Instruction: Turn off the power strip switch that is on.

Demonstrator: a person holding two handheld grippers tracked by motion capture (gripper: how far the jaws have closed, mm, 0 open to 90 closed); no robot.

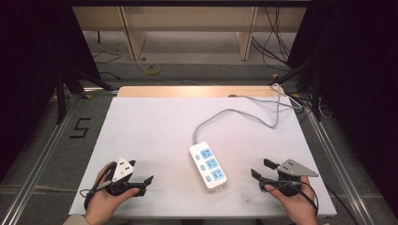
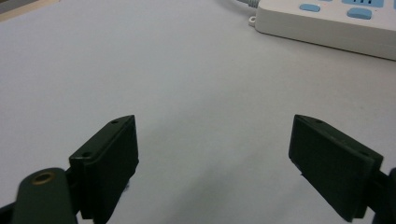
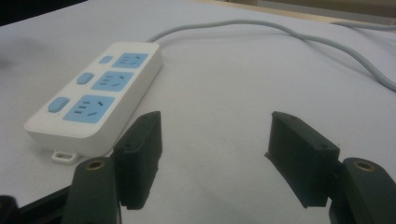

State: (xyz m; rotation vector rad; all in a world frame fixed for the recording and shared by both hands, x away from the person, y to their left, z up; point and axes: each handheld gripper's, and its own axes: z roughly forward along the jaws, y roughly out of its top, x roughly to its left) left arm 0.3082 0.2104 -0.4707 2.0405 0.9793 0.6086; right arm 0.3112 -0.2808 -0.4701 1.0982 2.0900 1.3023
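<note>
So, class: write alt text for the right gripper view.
A white power strip with three blue sockets lies on a white table, just beyond the right gripper, whose black jaws stand open and empty. Its grey cable trails away across the table.

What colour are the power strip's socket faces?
Light blue, on a white power strip; clearest in the right gripper view.

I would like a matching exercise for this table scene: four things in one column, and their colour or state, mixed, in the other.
Things:
1. power strip
2. cable
3. left tool
4. socket faces

Descriptions:
A. grey, curving toward the table's far edge
B. blue
C. white body, lying between both tools
D. black jaws apart, nothing between them

Pairs: 1-C, 2-A, 3-D, 4-B
</note>
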